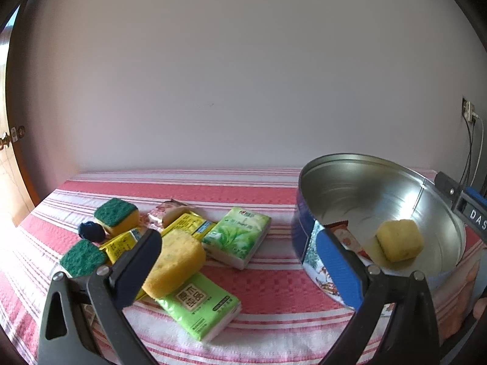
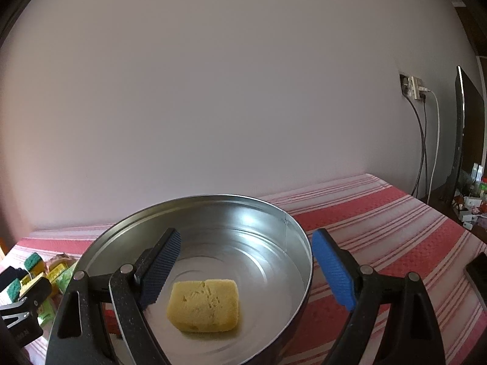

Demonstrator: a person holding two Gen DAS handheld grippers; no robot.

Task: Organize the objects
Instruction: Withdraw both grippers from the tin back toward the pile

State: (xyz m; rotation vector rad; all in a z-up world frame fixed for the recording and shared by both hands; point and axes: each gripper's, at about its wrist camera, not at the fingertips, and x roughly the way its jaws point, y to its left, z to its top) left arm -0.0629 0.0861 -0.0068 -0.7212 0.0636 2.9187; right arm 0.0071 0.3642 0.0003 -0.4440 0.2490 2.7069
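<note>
A round metal tin point(image 1: 365, 182) stands at the right on the striped cloth, holding a yellow sponge point(image 1: 398, 240) and a red-and-white packet point(image 1: 347, 237). My left gripper point(image 1: 236, 231) is open wide above the pile at the left. Another yellow sponge point(image 1: 173, 261) lies against its left finger point(image 1: 137, 267), on top of a green tissue pack point(image 1: 201, 304). A second tissue pack point(image 1: 240, 237) lies further back. My right gripper point(image 2: 246, 234) is open, one finger inside the tin point(image 2: 213, 197) and the other outside its wall, above the sponge point(image 2: 204, 304).
Two green-topped sponges point(image 1: 117, 213), yellow packets point(image 1: 188, 222), a dark blue lump point(image 1: 91, 231) and a snack wrapper point(image 1: 167, 210) crowd the left. The wall runs close behind the table. A socket with cables point(image 2: 415, 88) and a dark screen point(image 2: 465, 140) stand at the right.
</note>
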